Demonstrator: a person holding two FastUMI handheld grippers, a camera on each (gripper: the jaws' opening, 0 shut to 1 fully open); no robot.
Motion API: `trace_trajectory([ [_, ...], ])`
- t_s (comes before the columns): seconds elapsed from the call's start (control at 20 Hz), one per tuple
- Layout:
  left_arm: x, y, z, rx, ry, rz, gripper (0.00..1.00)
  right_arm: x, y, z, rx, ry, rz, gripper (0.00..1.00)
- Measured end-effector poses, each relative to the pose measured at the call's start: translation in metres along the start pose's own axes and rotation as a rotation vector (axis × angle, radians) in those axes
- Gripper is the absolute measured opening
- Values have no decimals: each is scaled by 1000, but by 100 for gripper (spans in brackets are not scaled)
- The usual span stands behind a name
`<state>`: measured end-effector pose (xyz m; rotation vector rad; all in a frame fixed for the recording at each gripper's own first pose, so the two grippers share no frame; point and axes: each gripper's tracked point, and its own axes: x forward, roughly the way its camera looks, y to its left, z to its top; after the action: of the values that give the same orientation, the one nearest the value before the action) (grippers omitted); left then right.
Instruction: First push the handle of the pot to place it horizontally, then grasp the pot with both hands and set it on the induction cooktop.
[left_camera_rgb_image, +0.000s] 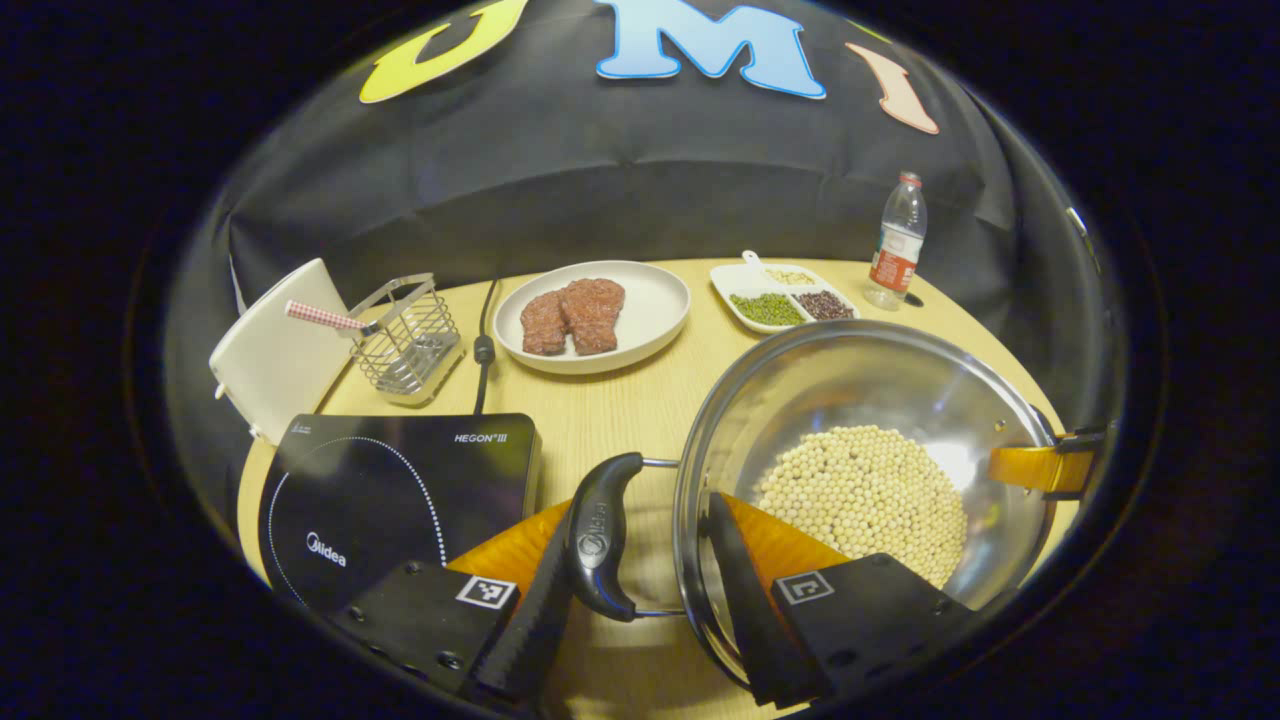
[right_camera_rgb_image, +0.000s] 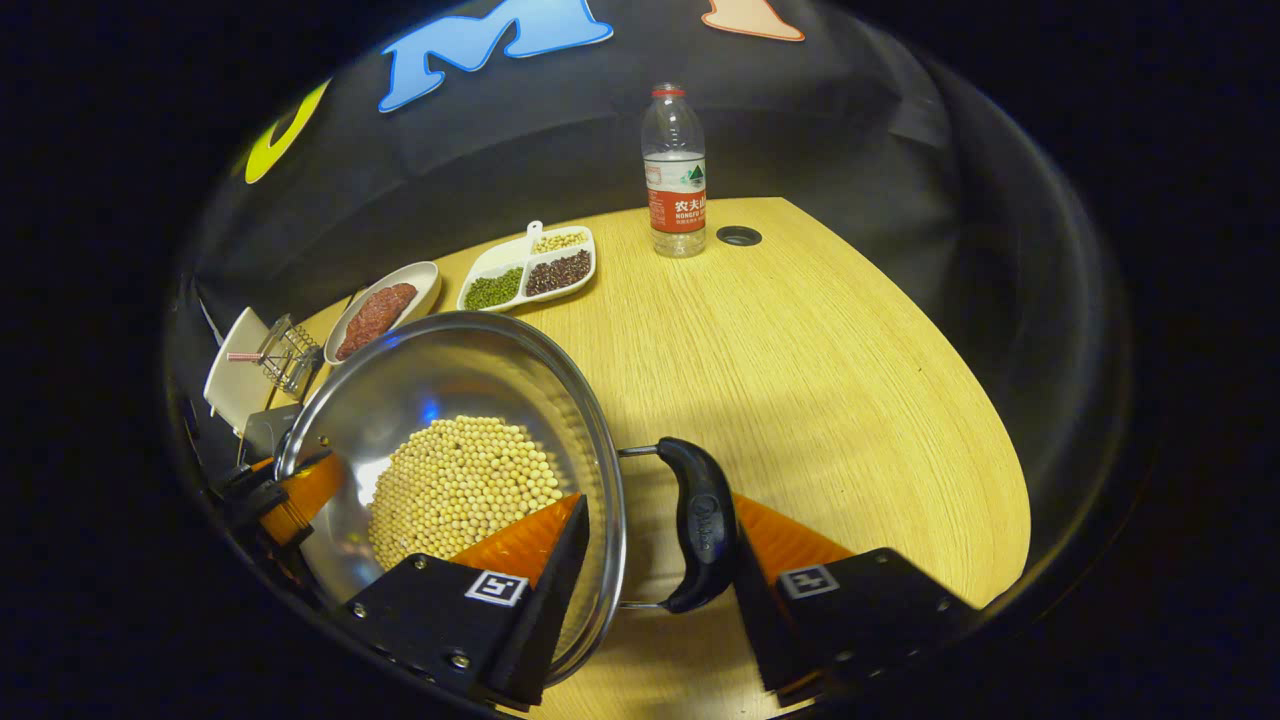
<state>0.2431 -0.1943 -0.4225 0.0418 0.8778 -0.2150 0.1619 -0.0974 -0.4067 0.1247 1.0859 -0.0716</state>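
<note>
In the left gripper view, the left gripper (left_camera_rgb_image: 645, 590) straddles the pot's near handle (left_camera_rgb_image: 602, 535) and rim: 1 finger lies against the outer side of the handle, the other reaches inside the pot (left_camera_rgb_image: 865, 480), over the beans (left_camera_rgb_image: 865, 500). The fingers stand moderately apart; whether both press on handle and wall cannot be told. Beyond the pot's far rim the other gripper's finger (left_camera_rgb_image: 1040, 467) shows. The cooktop (left_camera_rgb_image: 390, 500) lies just left of the fingers, close to the pot but apart from it, on the table (left_camera_rgb_image: 620, 410). Ahead of the fingers sit a plate (left_camera_rgb_image: 650, 310) with 2 pieces of meat (left_camera_rgb_image: 573, 315), a wire basket (left_camera_rgb_image: 405, 335), a divided dish (left_camera_rgb_image: 780, 295) and a bottle (left_camera_rgb_image: 897, 245).

In the right gripper view, the right gripper (right_camera_rgb_image: 650, 580) brackets the opposite handle (right_camera_rgb_image: 703, 525) the same way: 1 finger inside the rim, 1 against the handle's outer face, the gap middling, the grip uncertain. The pot (right_camera_rgb_image: 450, 400) rests on the table (right_camera_rgb_image: 820, 380) left of and ahead of these fingers. The bottle (right_camera_rgb_image: 675, 170) stands far ahead.
</note>
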Motion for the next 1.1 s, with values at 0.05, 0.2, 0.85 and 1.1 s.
trace_trajectory([
  [0.05,1,0,0,1,4,-2,80,3,0,-4,14,8,9,68],
  [0.2,-2,0,2,-31,-9,-24,77,4,3,-3,39,18,28,63],
  [0.85,-10,1,7,-51,-51,-17,68,-25,-2,2,-1,-28,40,53],
  [1.1,-19,5,10,-74,-76,18,65,-46,-2,7,-18,-59,76,53],
])
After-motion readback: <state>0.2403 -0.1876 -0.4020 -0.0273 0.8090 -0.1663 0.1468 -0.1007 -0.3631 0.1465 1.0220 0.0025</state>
